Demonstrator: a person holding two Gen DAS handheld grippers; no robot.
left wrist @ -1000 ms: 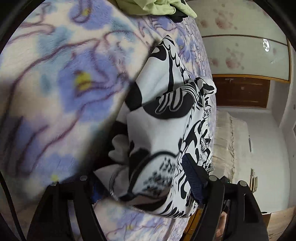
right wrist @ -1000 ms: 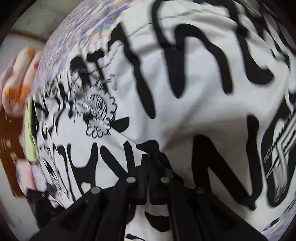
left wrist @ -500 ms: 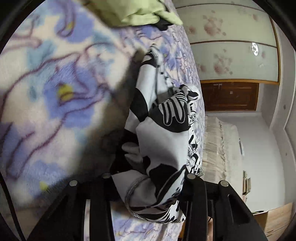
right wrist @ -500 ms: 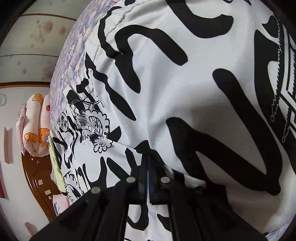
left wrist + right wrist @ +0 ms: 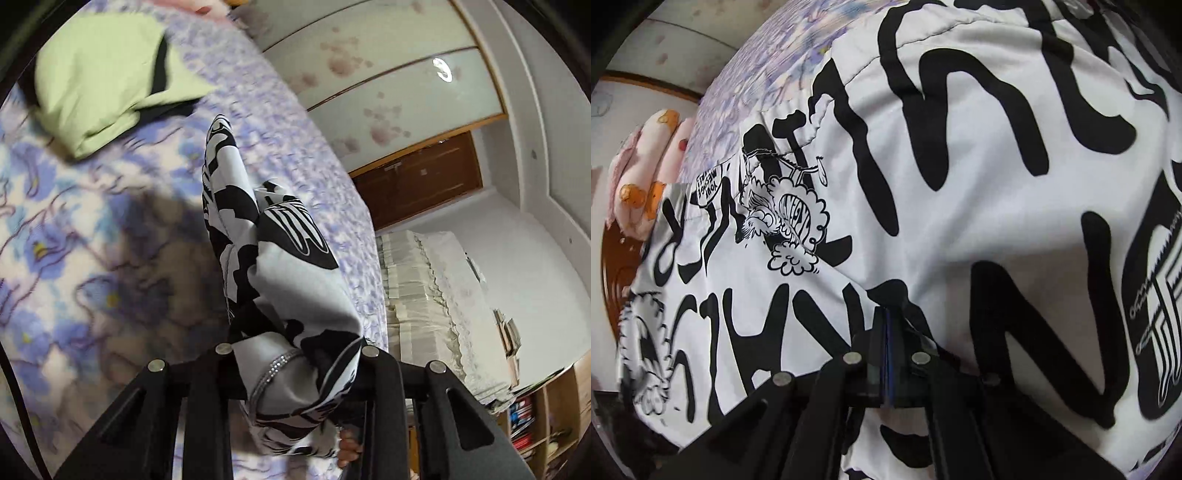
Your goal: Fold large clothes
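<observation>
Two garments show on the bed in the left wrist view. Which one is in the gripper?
The black-and-white printed garment, bunched between the left gripper fingers. The light green garment lies apart, farther up the floral bedspread, untouched.

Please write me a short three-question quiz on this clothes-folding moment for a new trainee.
1. True or false: the right gripper is shut on the black-and-white garment.
2. What lies between the left gripper's fingers? A) the green garment B) a bunch of the black-and-white garment C) nothing
3. Fill in: the folded green garment lies on the ____ floral blanket.

Key: 1 true; 2 B; 3 purple.
</observation>
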